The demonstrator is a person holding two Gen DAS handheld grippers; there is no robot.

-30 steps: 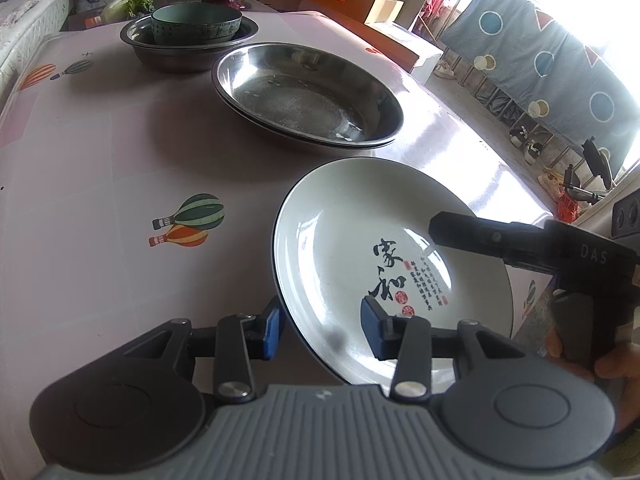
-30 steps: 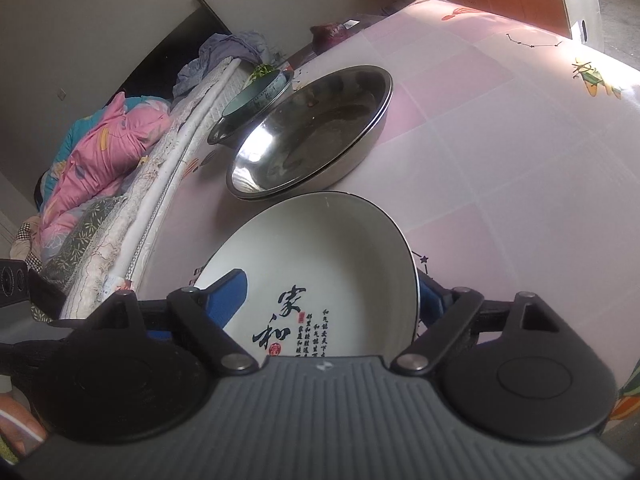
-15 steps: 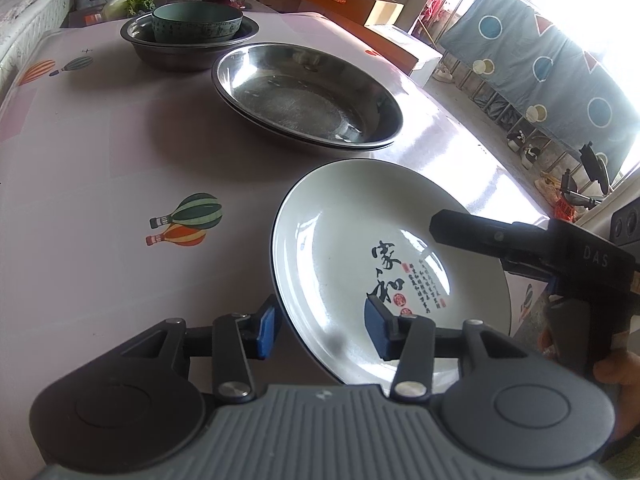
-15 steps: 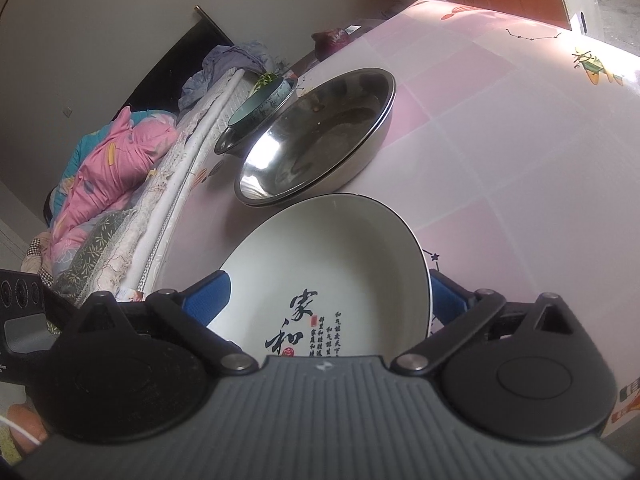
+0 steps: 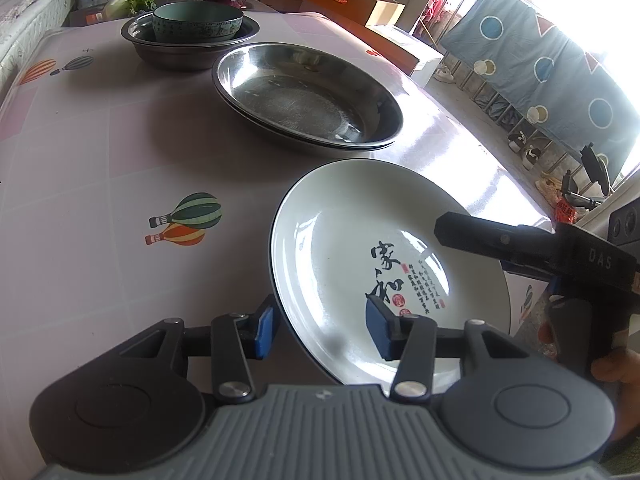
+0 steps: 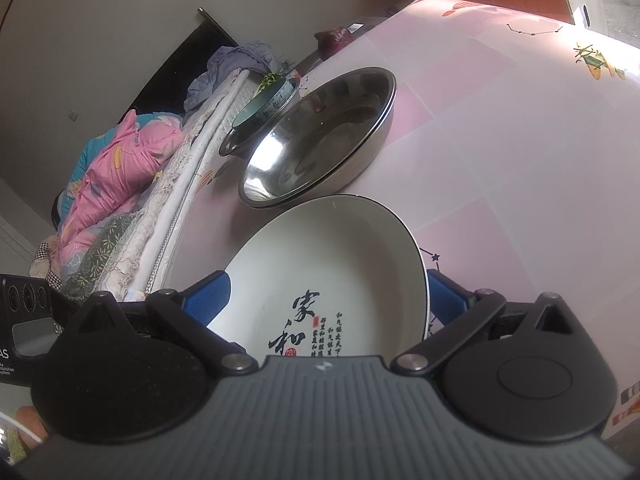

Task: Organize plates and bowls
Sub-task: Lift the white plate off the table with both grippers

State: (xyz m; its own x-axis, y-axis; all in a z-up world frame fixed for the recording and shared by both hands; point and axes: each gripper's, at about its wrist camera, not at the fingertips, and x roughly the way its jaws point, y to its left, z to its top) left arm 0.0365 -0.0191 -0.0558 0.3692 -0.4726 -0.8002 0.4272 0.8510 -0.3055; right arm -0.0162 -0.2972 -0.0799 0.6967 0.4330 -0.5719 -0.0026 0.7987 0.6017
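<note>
We see our right gripper (image 6: 326, 300) spread its fingers (image 6: 212, 294) wider than a second ago, so they now stand clear on both sides of the white plate (image 6: 340, 264). Our left gripper (image 5: 320, 326) has loosened slightly around the plate's near rim.

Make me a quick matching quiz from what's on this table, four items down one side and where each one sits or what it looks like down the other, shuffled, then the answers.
Items:
1. white plate
2. green bowl
3. wide steel pan
4. balloon print

Descriptions:
A. sits inside a steel basin at the far end
B. printed flat on the pink table cover
C. empty, shiny, in the middle of the table
D. black writing inside, rim between the left tool's pads

Pairs: 1-D, 2-A, 3-C, 4-B
</note>
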